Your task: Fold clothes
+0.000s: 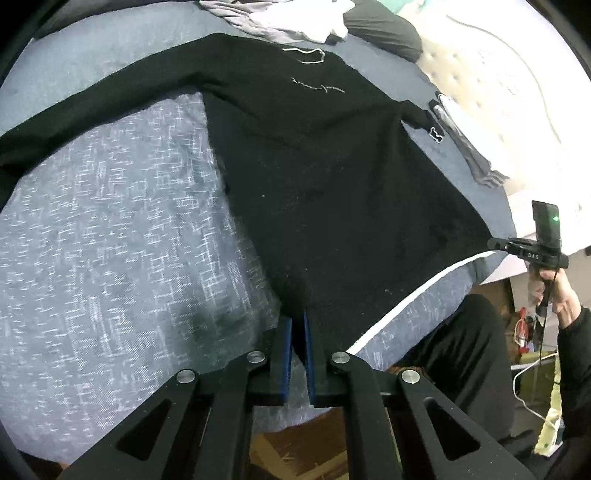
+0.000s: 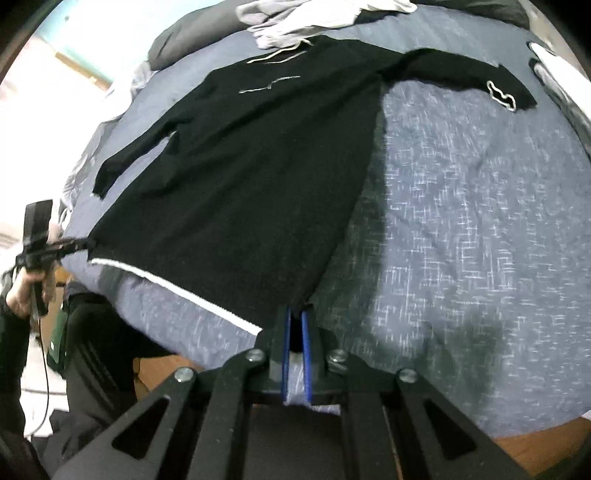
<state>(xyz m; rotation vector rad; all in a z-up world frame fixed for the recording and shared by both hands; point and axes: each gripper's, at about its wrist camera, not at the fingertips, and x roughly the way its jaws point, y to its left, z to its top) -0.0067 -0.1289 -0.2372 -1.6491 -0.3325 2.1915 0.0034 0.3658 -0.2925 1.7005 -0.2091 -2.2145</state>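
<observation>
Grey-blue bedding with a pale crosshatch weave covers the bed (image 1: 110,229), and on it lies one black long-sleeved top (image 1: 325,177), chest side up, its two sleeves spread to either side; the hem end hangs at the near edge of the bed, lifted off the cover.

Two claws work it, one per hand. Seen from its own camera, the left claw (image 1: 298,325) is closed tight on the left hem corner, black cloth pinched between the blue pads; the right claw (image 2: 295,321) is likewise clamped on the right hem corner; each shows in the other's view as a small black tool at the far corner, gripped by a bare hand (image 1: 561,295) in a dark sleeve.

Risks, as I judge them: each grip bites only a small corner of cloth, so a quick pull toward the collar could slip a corner free and drop that side; the white inner edge (image 1: 406,299) of the hem shows between the corners, so the hem sags and may fold unevenly; the spread sleeves could drag and bunch under the body; uneven lift by the two hands would skew the fold.

Beyond the collar lies a heap of other clothes (image 1: 295,18), grey and white, their number unclear; one dark pillow (image 1: 384,29) sits beside it.
</observation>
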